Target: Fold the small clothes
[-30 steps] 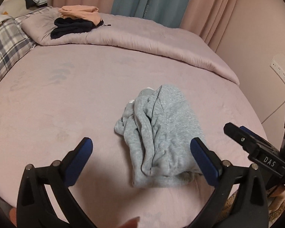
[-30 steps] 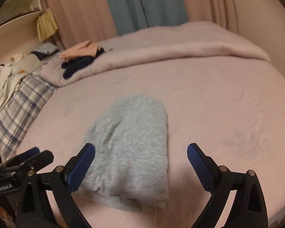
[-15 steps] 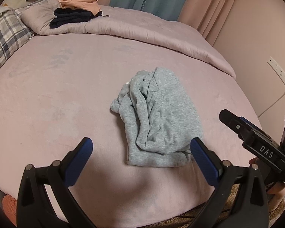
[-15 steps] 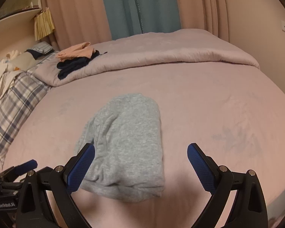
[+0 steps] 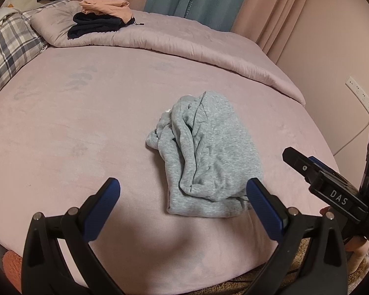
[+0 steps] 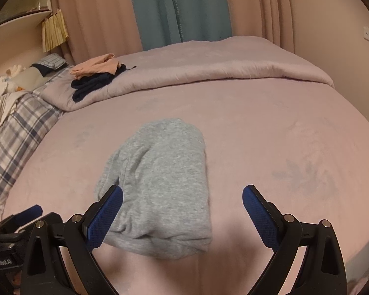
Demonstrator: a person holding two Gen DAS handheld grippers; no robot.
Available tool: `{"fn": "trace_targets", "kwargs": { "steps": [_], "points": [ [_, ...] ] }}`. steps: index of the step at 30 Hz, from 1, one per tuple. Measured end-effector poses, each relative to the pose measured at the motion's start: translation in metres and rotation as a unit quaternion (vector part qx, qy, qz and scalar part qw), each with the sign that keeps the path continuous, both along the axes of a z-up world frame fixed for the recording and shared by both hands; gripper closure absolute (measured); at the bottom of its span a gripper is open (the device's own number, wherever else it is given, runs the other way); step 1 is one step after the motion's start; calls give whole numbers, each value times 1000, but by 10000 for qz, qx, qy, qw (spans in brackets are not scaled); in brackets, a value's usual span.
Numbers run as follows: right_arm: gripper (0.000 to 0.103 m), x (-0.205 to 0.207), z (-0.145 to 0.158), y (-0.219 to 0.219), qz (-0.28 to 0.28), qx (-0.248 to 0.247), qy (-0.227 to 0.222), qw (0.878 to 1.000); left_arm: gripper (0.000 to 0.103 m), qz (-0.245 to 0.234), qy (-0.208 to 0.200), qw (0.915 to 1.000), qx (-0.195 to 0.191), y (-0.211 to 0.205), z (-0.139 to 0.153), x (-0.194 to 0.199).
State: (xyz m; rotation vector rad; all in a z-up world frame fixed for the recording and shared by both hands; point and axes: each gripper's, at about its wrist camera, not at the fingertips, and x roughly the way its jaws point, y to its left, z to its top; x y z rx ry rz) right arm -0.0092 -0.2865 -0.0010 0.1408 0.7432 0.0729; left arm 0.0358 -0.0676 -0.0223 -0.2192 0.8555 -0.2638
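Observation:
A grey garment lies folded into a bundle on the pink bed, its left side rumpled with loose folds. In the right wrist view the same grey garment shows a smooth top. My left gripper hovers open just short of the garment's near edge, holding nothing. My right gripper is open over the garment's near end, its left finger in front of the cloth, nothing held. The right gripper also shows at the right edge of the left wrist view.
A folded pink duvet runs across the far side of the bed, with a stack of folded peach and dark navy clothes on its left end. A plaid pillow lies at far left. Curtains and a wall with a socket stand behind.
Both grippers have drawn back from the grey garment, which now sits farther ahead and lies free on the bed. Both stay open.

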Motion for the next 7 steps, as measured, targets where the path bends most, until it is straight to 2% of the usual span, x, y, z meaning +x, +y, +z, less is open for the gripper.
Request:
{"fn": "trace_targets", "kwargs": {
  "steps": [7],
  "points": [
    [6, 0, 0, -2, -78, 23, -36, 10000, 1, -1, -19, 10000, -21, 2, 4, -2]
  ]
}}
